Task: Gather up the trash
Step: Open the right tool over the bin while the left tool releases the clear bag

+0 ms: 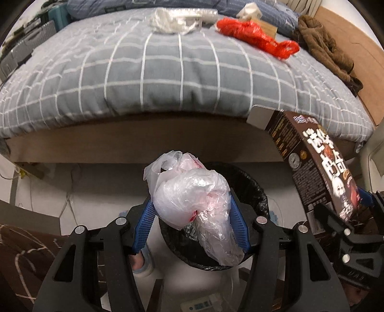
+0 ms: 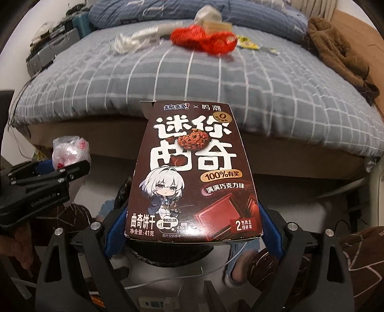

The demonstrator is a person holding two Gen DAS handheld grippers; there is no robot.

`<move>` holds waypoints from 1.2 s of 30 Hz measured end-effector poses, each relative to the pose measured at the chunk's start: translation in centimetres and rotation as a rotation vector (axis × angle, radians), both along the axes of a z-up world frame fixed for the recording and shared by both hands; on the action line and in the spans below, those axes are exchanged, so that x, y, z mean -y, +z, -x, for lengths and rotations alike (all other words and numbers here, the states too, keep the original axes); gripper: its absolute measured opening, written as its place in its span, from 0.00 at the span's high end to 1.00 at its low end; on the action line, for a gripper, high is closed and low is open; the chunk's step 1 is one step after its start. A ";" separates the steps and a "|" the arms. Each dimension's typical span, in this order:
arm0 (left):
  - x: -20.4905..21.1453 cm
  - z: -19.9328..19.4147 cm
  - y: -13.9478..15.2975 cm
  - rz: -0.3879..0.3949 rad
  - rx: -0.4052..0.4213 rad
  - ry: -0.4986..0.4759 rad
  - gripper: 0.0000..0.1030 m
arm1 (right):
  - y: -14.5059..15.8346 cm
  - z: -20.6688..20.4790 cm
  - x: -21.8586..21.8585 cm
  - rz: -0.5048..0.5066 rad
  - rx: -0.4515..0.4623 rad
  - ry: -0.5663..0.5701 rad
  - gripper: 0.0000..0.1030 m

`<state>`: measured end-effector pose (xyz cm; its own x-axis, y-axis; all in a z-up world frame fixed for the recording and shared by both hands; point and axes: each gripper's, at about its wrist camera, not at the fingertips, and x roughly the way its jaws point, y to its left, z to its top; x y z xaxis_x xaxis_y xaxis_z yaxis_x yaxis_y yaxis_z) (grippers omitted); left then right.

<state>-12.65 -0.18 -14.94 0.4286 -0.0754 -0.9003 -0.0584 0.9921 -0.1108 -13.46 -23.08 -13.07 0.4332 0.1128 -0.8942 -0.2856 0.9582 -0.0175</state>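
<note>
Bed (image 1: 168, 79) behind, black-lined bin (image 1: 252, 189) below. Left hand-held gripper (image 1: 192, 211) clamps crumpled plastic bag (image 1: 192, 199); right hand-held gripper (image 2: 192, 230) clamps cookie box (image 2: 192, 172). Risk: light bag drifting past rim on release.

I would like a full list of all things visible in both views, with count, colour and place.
plastic bag: one, clear-white, held in the left tongs above the bin
cookie box: one, dark brown, held in the right tongs above the bin
bin: one, black liner, on the floor before the bed
red bag: one, red, on the bed, far side
white bag: one, white, on the bed, left of the red bag
brown cloth: one, brown, right edge of the bed
bed: one, grey with white checks
left tongs: blue pads, shut on the plastic bag
right tongs: blue pads, shut on the cookie box
</note>
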 end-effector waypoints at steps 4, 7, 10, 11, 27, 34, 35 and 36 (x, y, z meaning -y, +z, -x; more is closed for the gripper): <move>-0.4 -0.4 -1.6 -0.005 -0.025 0.000 0.45 | -2.0 -0.3 -0.6 0.011 -0.046 0.024 0.15; -0.6 -0.8 -3.1 -0.018 -0.048 0.003 0.46 | -3.5 -0.6 -0.9 0.013 -0.084 0.032 0.15; -1.1 -1.2 -4.6 -0.028 -0.063 0.020 0.46 | -5.1 -1.0 -1.6 0.018 -0.123 0.050 0.15; -1.4 -1.3 -5.2 -0.023 -0.073 0.027 0.46 | -5.7 -1.0 -1.8 0.023 -0.135 0.056 0.15; -4.3 -0.8 -7.5 -0.004 -0.118 0.101 0.46 | -9.4 -2.8 -4.6 0.017 -0.176 0.140 0.14; -3.3 -1.2 -7.9 0.013 -0.105 0.059 0.46 | -8.5 -3.4 -2.9 0.021 -0.134 0.083 0.07; -2.8 -1.3 -7.7 0.014 -0.103 0.049 0.46 | -8.3 -3.5 -2.4 0.028 -0.121 0.070 0.07; -2.5 -1.5 -7.7 0.016 -0.101 0.040 0.46 | -8.1 -3.4 -2.2 0.029 -0.114 0.061 0.07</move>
<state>-11.16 2.33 -22.67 0.3383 -0.0750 -0.9381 -0.1101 0.9868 -0.1185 -10.02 -20.92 -21.18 0.3219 0.1092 -0.9404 -0.3453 0.9385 -0.0093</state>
